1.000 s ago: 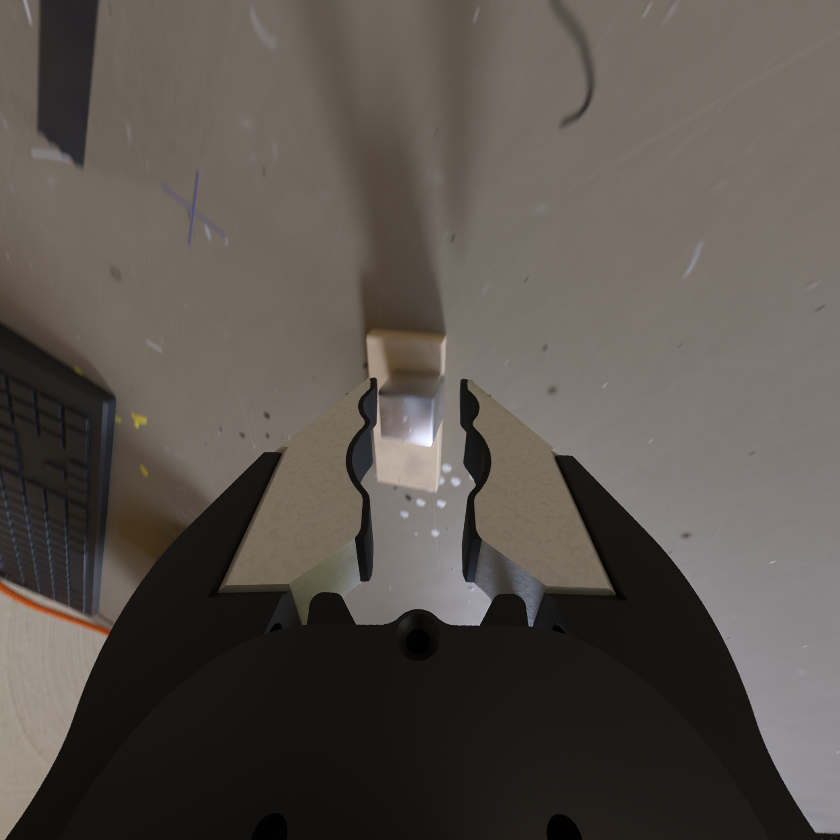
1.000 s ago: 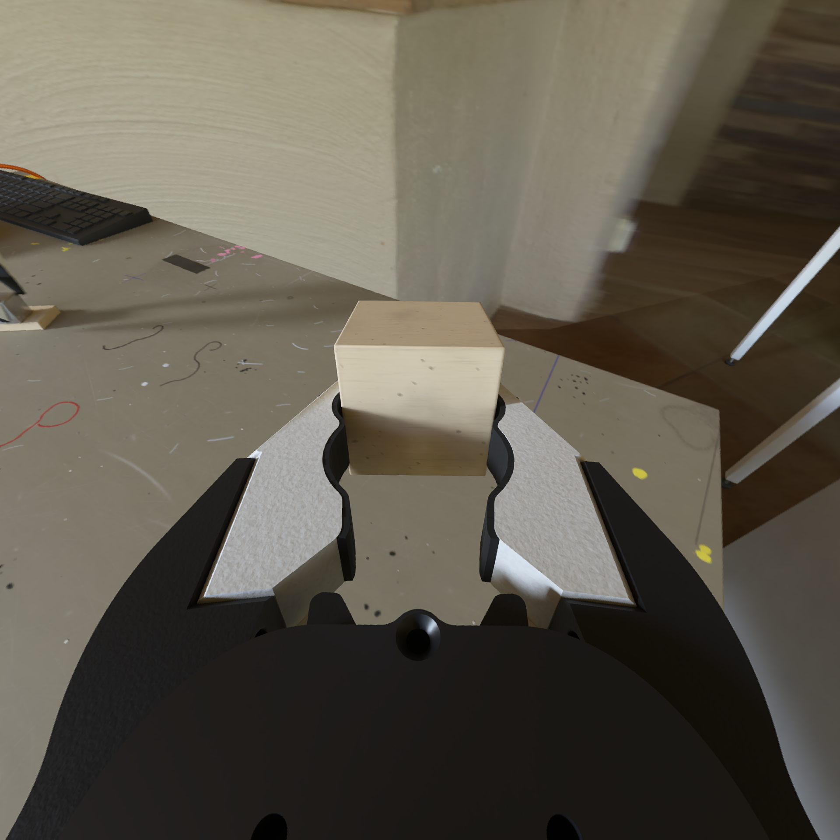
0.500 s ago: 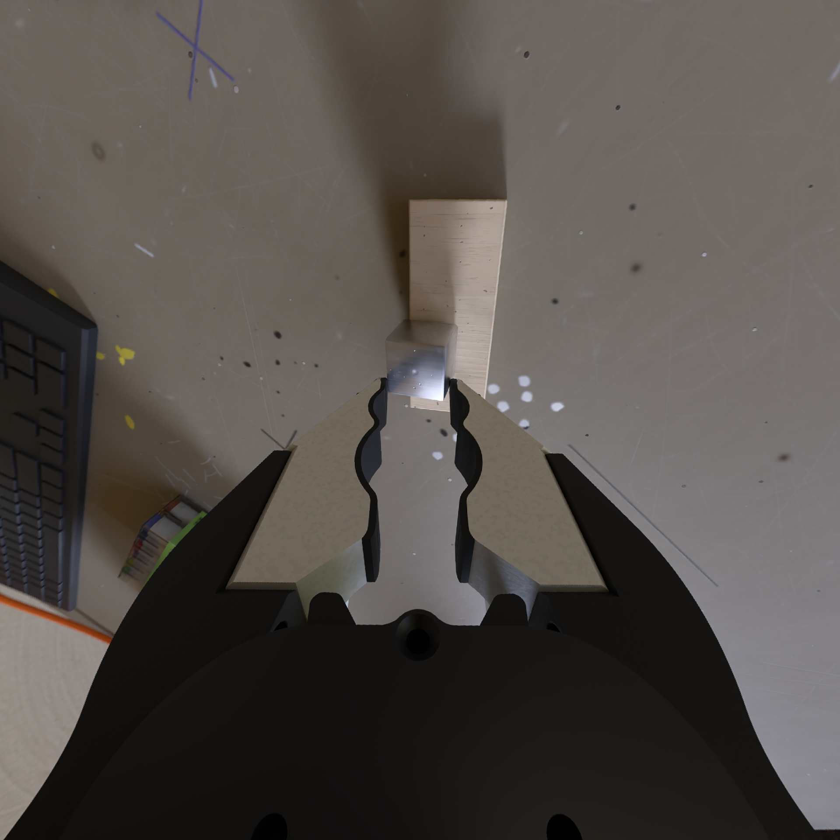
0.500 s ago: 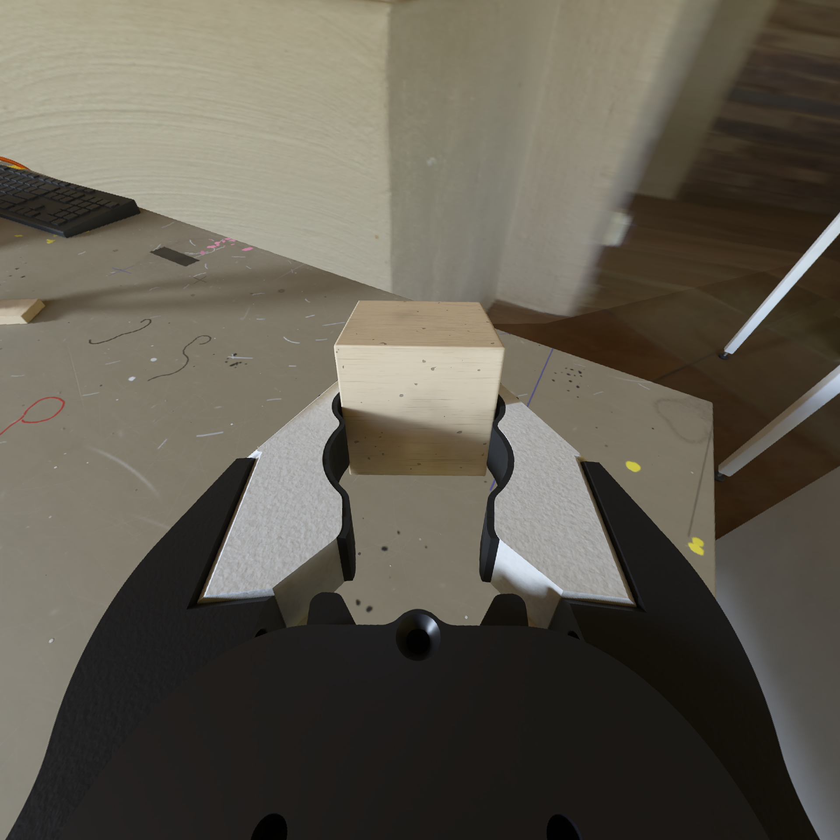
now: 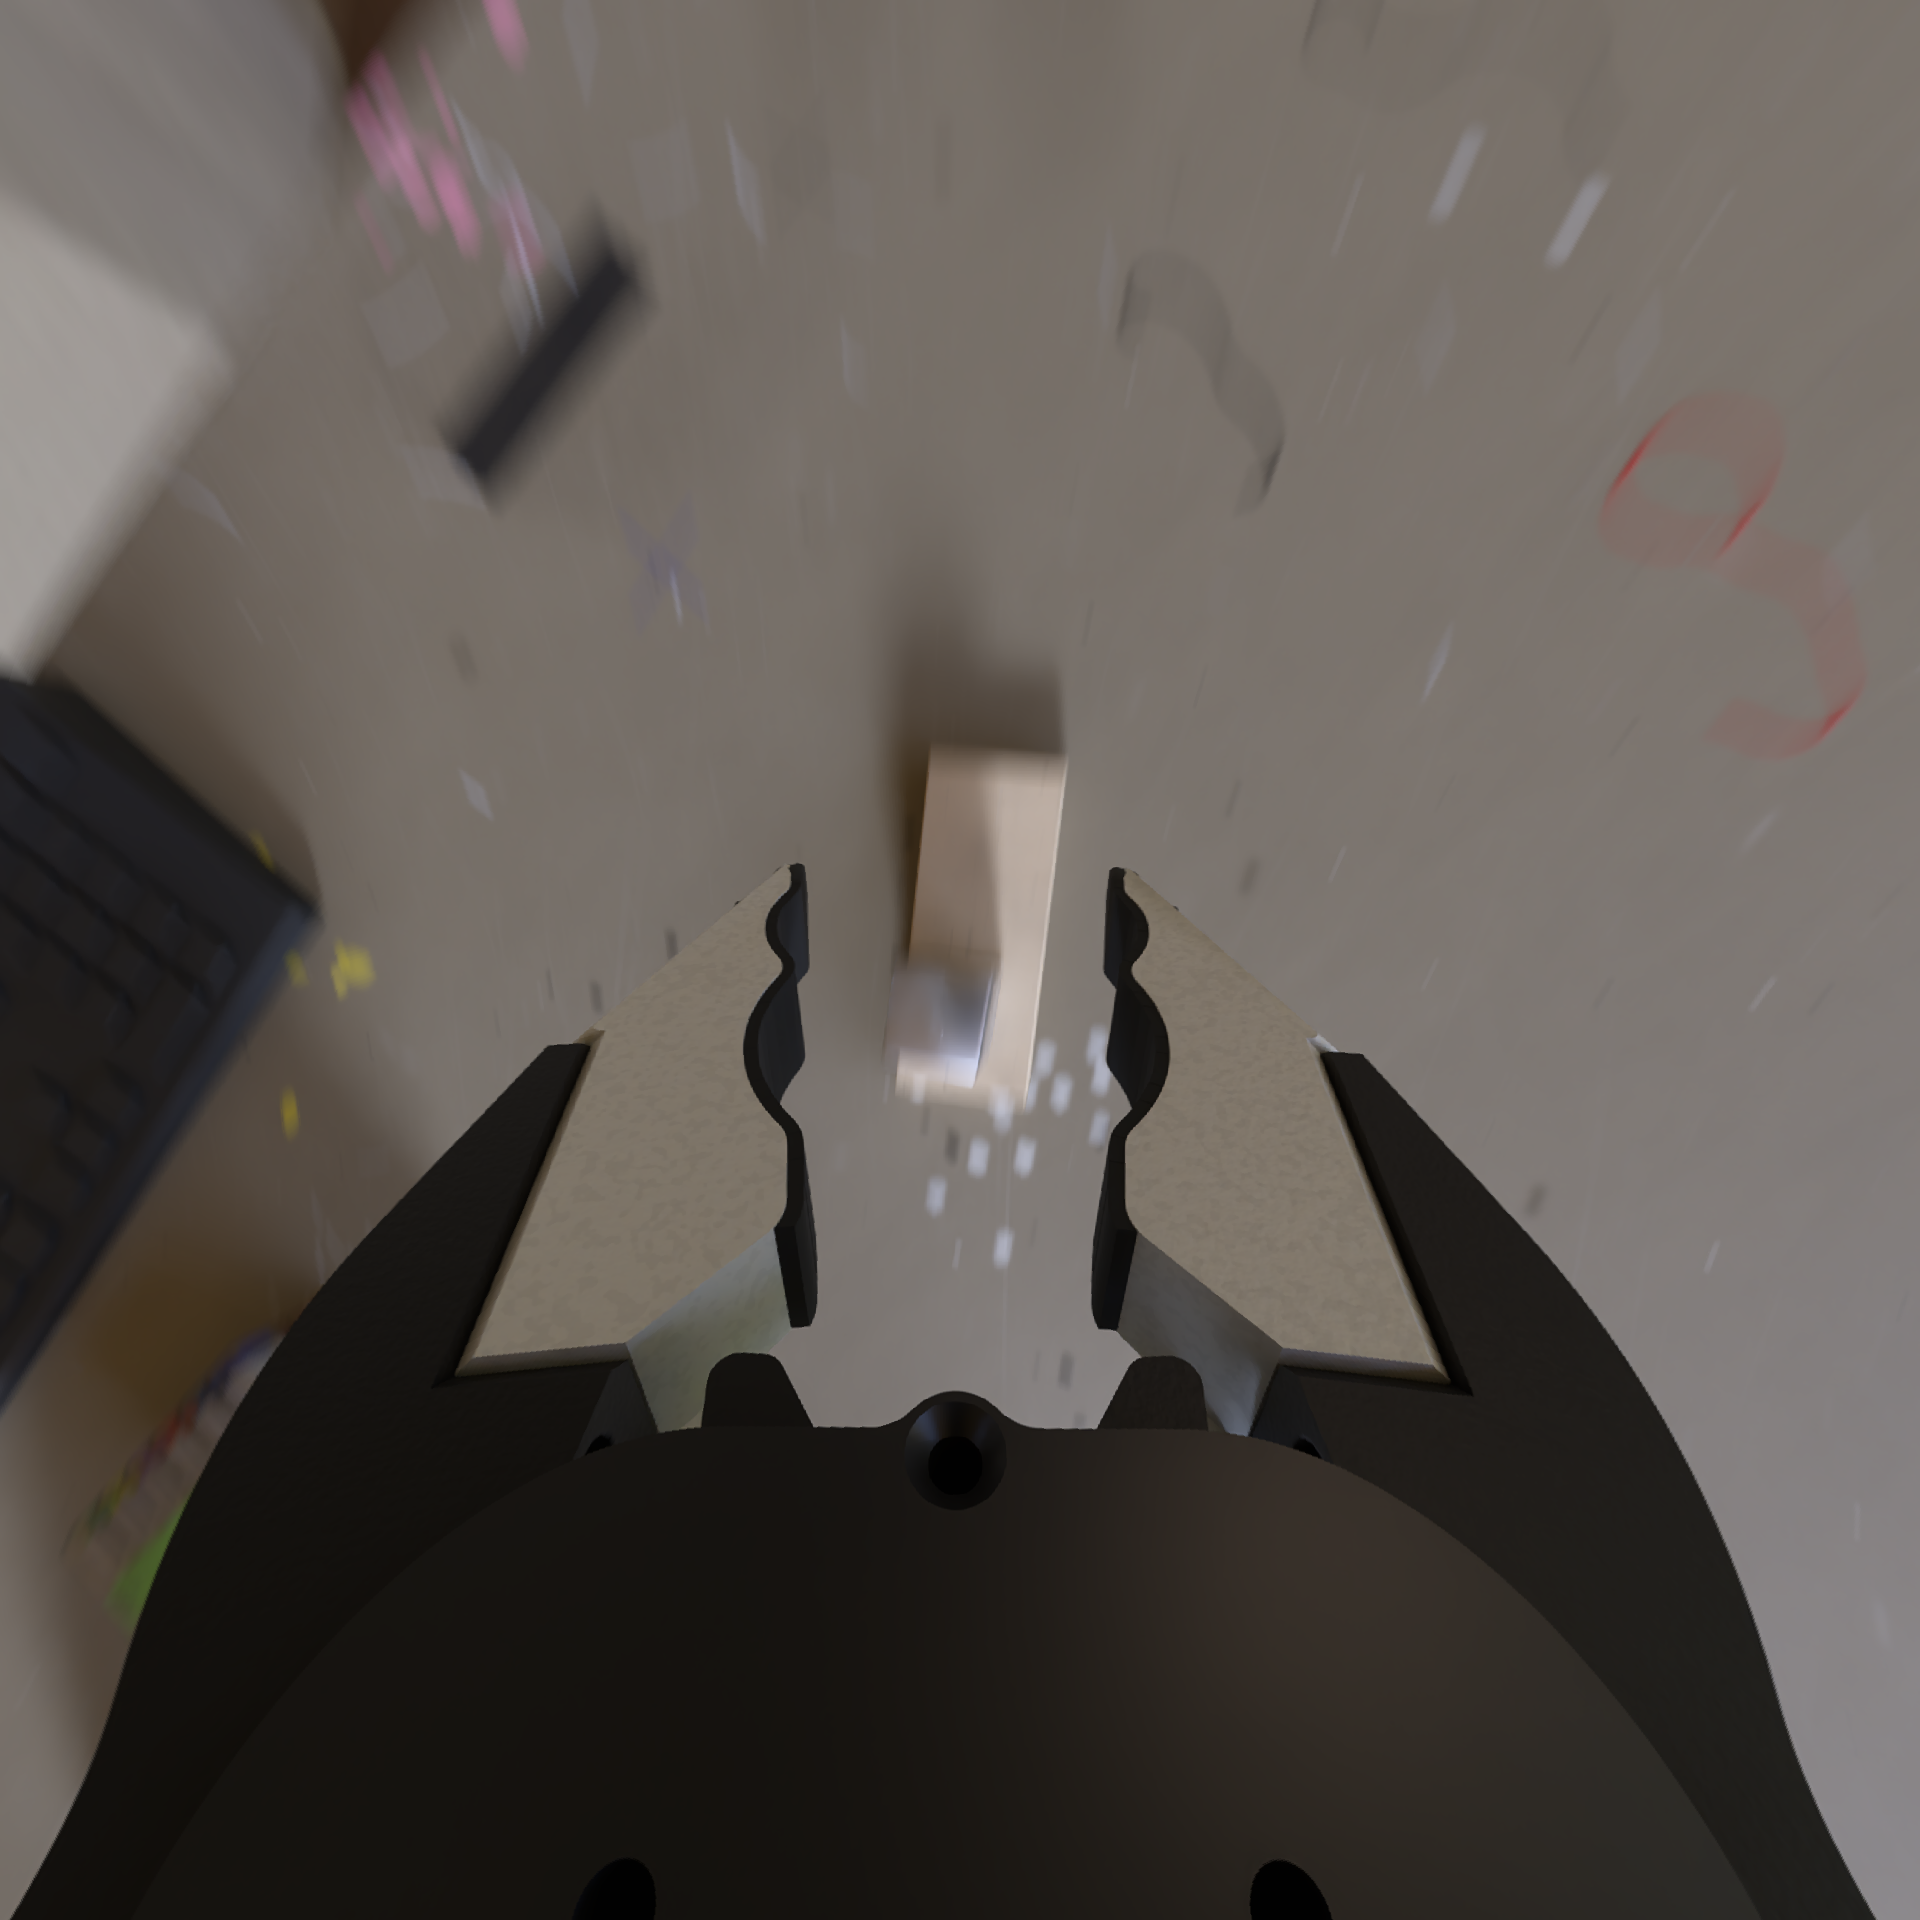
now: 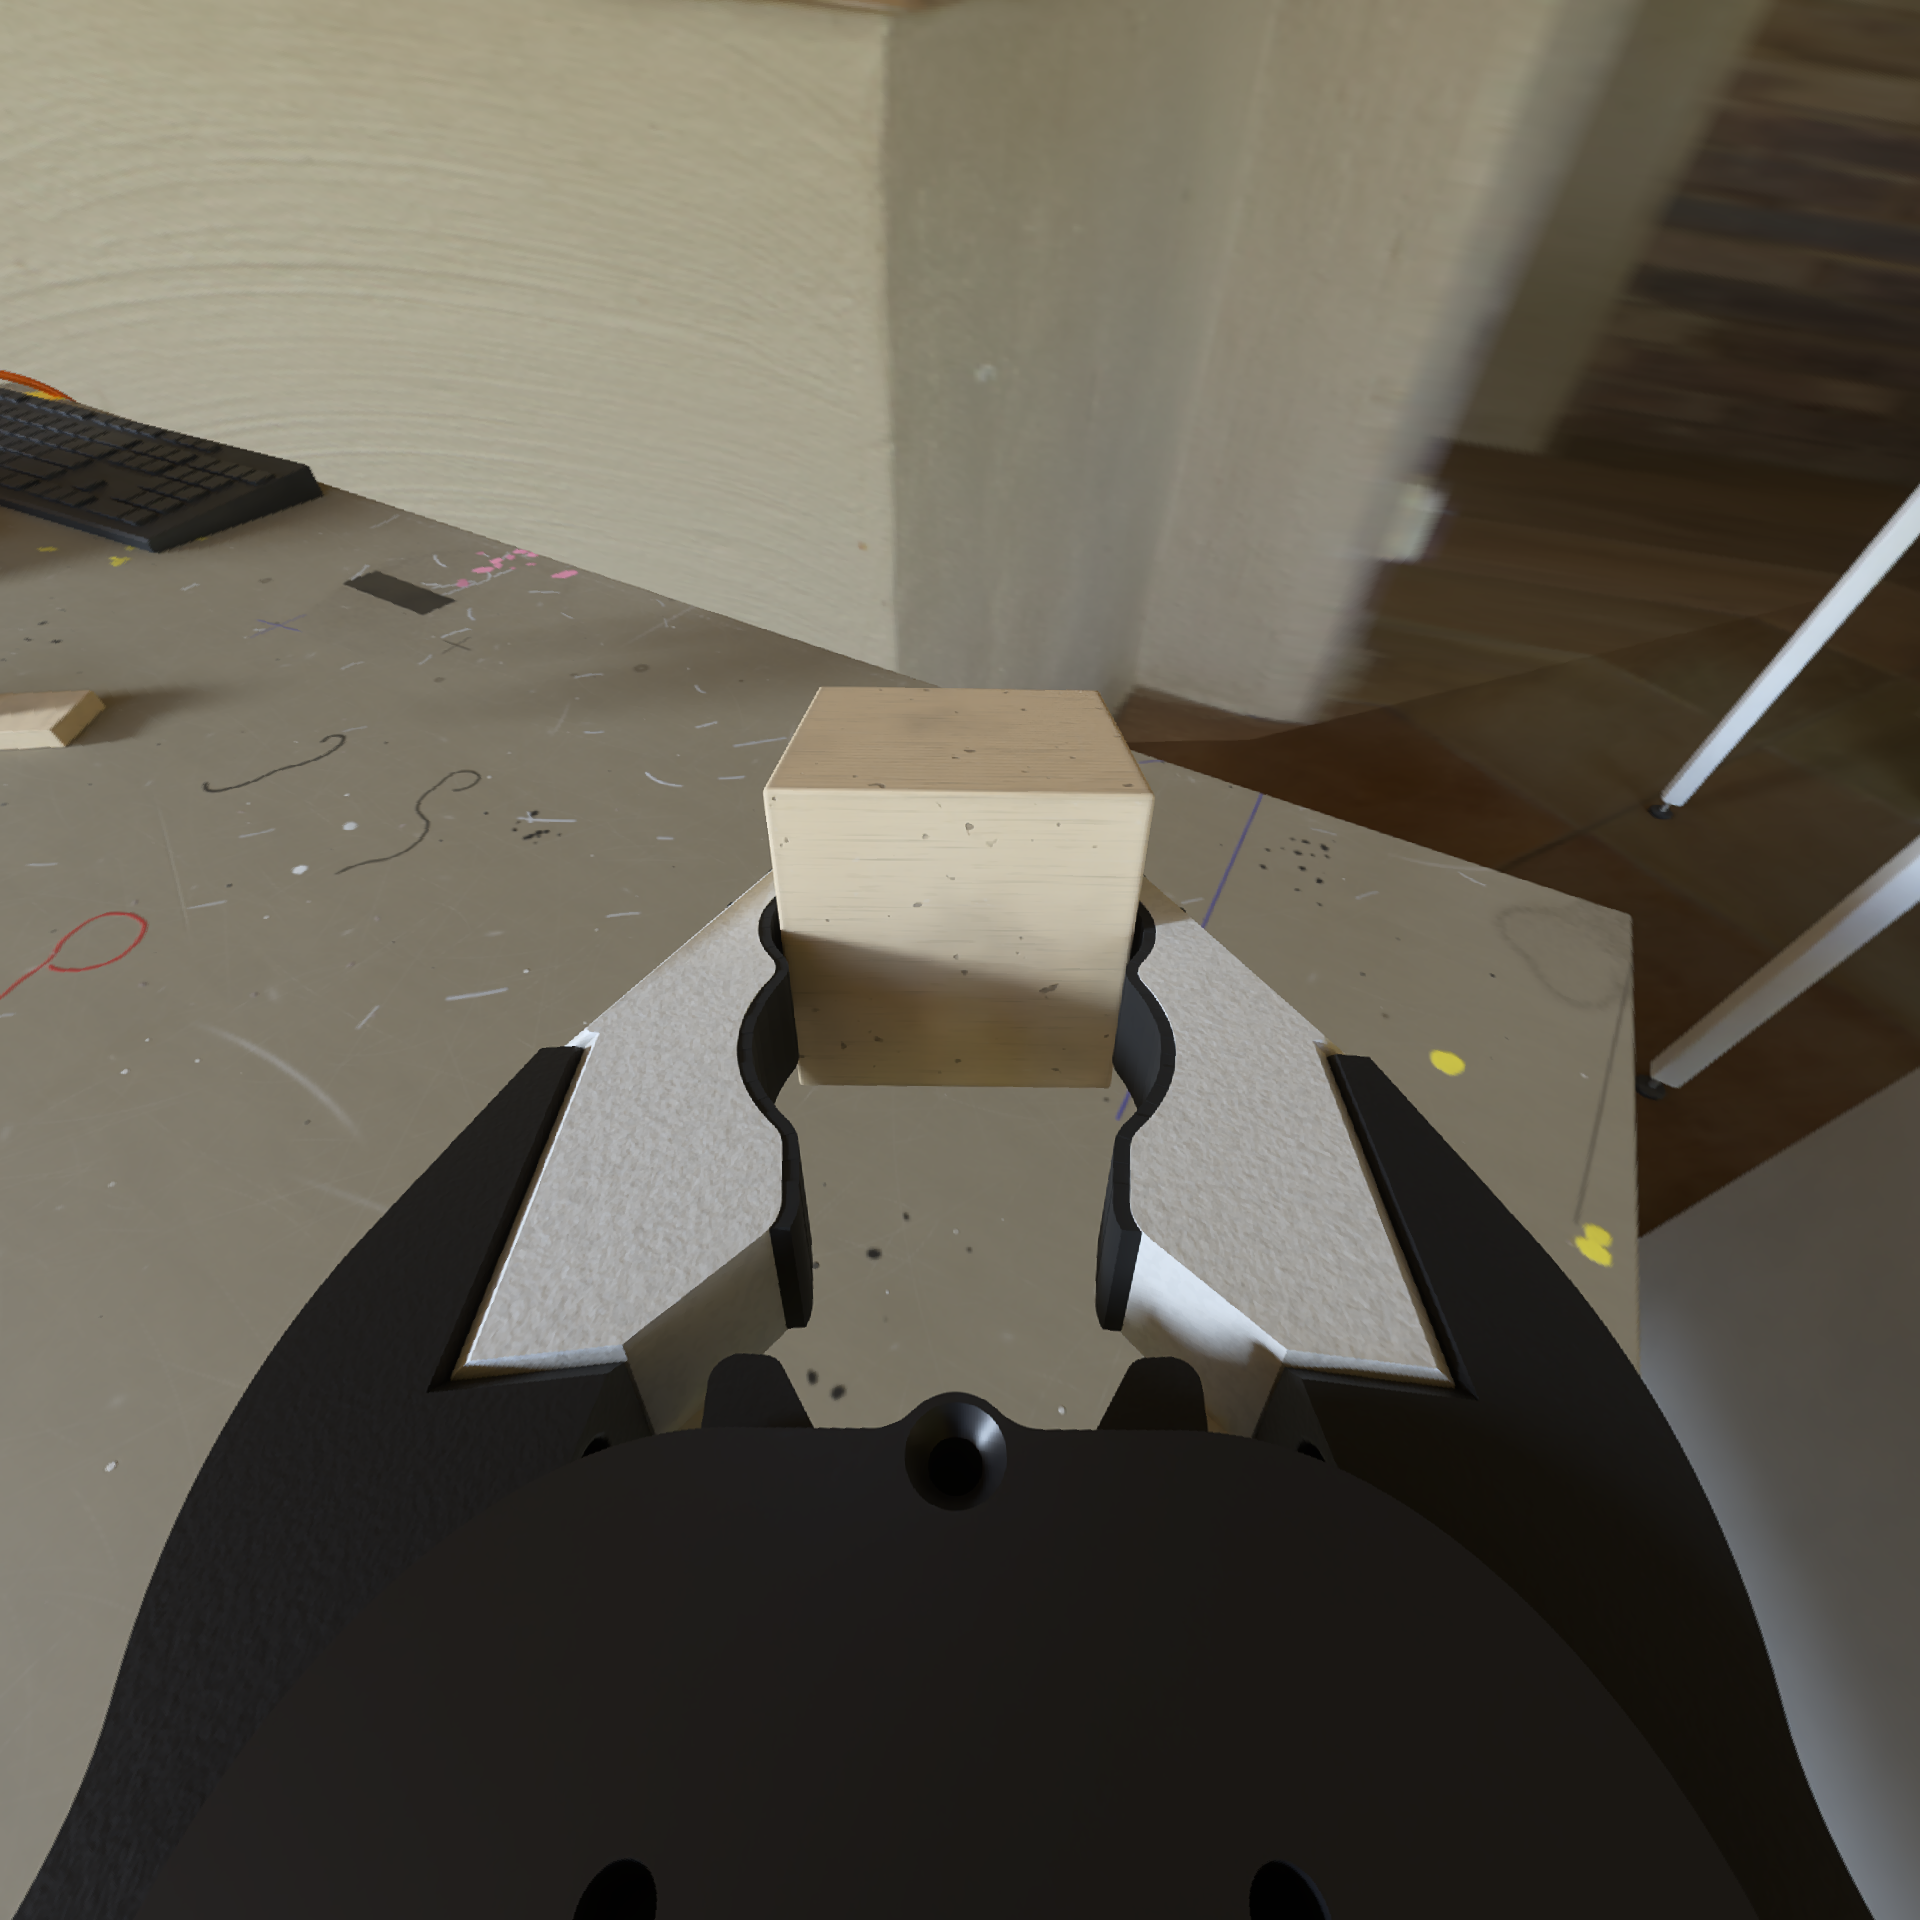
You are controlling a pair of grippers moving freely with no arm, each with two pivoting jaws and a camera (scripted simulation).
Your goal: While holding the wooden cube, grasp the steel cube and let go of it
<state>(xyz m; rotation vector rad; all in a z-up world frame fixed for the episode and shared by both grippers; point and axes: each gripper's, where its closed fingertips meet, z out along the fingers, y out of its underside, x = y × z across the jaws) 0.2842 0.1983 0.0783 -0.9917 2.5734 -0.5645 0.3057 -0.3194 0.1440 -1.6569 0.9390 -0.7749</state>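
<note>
While blurred through most of the left wrist view, shows enough to place things. Left gripper [image 5: 954, 883]: jaws spread wide, nothing between them, raised above the table [image 5: 1351, 831]. Steel cube [image 5: 943, 1013]: seen in the gap ahead of the fingertips, touching neither finger, sitting at the near end of a pale wooden slab [image 5: 992, 883] that runs straight away from the gripper. White paint specks just right of the cube. Black keyboard [image 5: 114, 987] well off to the left.

Right gripper [image 6: 954, 940]: closed on the wooden cube [image 6: 956, 904], both fingertips pressed against its side faces, cube upright and level, lifted clear of the table [image 6: 312, 1039]. Beyond and far left of these fingers, keyboard [image 6: 145, 488] and one end of the slab [image 6: 47, 719]; cream wall [image 6: 520, 312] directly ahead.
</note>
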